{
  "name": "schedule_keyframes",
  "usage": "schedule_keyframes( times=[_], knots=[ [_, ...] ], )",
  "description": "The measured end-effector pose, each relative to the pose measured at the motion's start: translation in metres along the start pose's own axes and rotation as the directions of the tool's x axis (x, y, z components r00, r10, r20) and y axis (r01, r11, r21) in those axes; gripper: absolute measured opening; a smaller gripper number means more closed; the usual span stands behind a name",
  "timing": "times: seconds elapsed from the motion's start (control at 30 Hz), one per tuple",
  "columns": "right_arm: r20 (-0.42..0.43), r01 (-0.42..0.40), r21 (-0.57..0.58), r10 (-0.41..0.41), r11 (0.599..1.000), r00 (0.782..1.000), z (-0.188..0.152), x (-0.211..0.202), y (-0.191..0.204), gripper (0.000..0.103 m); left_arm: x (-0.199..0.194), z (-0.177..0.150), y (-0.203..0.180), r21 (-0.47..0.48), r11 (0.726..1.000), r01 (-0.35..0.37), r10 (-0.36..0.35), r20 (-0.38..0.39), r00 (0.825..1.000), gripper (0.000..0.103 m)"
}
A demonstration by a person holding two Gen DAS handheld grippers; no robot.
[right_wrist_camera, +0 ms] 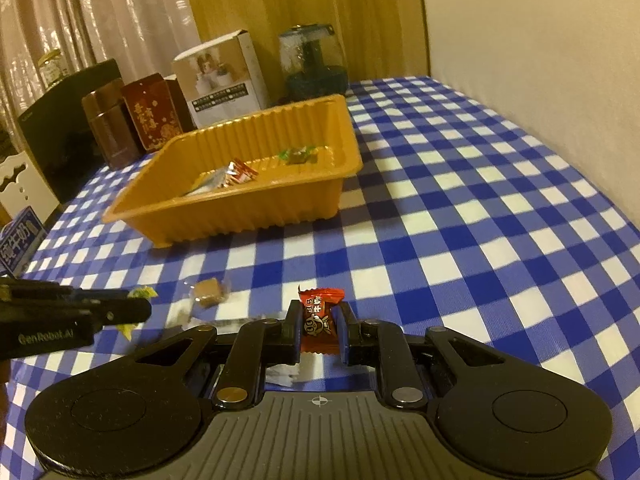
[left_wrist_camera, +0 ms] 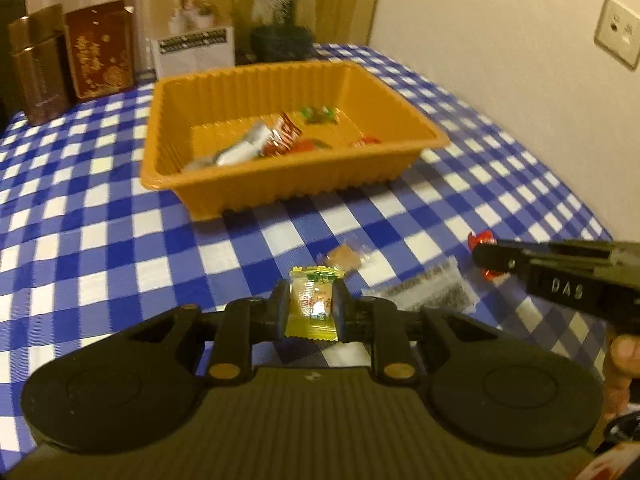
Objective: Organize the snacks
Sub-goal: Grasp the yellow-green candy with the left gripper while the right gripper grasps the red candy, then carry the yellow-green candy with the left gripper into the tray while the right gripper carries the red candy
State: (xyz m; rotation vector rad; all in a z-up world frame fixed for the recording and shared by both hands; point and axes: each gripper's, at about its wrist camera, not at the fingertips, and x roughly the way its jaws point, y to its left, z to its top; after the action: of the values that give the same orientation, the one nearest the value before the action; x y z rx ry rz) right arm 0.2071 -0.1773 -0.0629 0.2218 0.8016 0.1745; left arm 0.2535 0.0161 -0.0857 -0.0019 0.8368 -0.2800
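Observation:
My left gripper (left_wrist_camera: 313, 300) is shut on a yellow candy packet (left_wrist_camera: 314, 306), held above the checked tablecloth. My right gripper (right_wrist_camera: 320, 318) is shut on a red candy packet (right_wrist_camera: 320, 316); it also shows at the right of the left wrist view (left_wrist_camera: 486, 254), with the red packet (left_wrist_camera: 480, 238) behind it. The orange tray (left_wrist_camera: 280, 184) stands ahead in the left wrist view and to the left in the right wrist view (right_wrist_camera: 248, 212). It holds several wrapped snacks (left_wrist_camera: 276, 136). A brown candy in clear wrap (left_wrist_camera: 344, 258) lies on the cloth between the grippers and also shows in the right wrist view (right_wrist_camera: 208, 292).
A clear bag with dark print (left_wrist_camera: 428, 290) lies on the cloth near the brown candy. Brown and red tins (left_wrist_camera: 100, 48), a white box (left_wrist_camera: 192, 28) and a clear jar (left_wrist_camera: 284, 20) stand behind the tray. A wall (left_wrist_camera: 500, 60) runs along the table's right side.

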Motion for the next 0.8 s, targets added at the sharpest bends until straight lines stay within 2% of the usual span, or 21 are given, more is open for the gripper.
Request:
schedule_keyframes(
  times=[0.27, 0.8],
  knots=[
    [0.027, -0.022, -0.027, 0.023, 0.999, 0.999, 0.010, -0.006, 0.014, 0.018, -0.014, 0.009, 0.001, -0.040, 0.999, -0.032, 0.033, 0.033, 0.999, 0.020],
    [0.105, -0.082, -0.063, 0.088, 0.995, 0.991, 0.048, -0.017, 0.045, 0.018, -0.026, 0.028, 0.008, -0.087, 0.996, -0.032, 0.040, 0.089, 0.995, 0.020]
  ],
)
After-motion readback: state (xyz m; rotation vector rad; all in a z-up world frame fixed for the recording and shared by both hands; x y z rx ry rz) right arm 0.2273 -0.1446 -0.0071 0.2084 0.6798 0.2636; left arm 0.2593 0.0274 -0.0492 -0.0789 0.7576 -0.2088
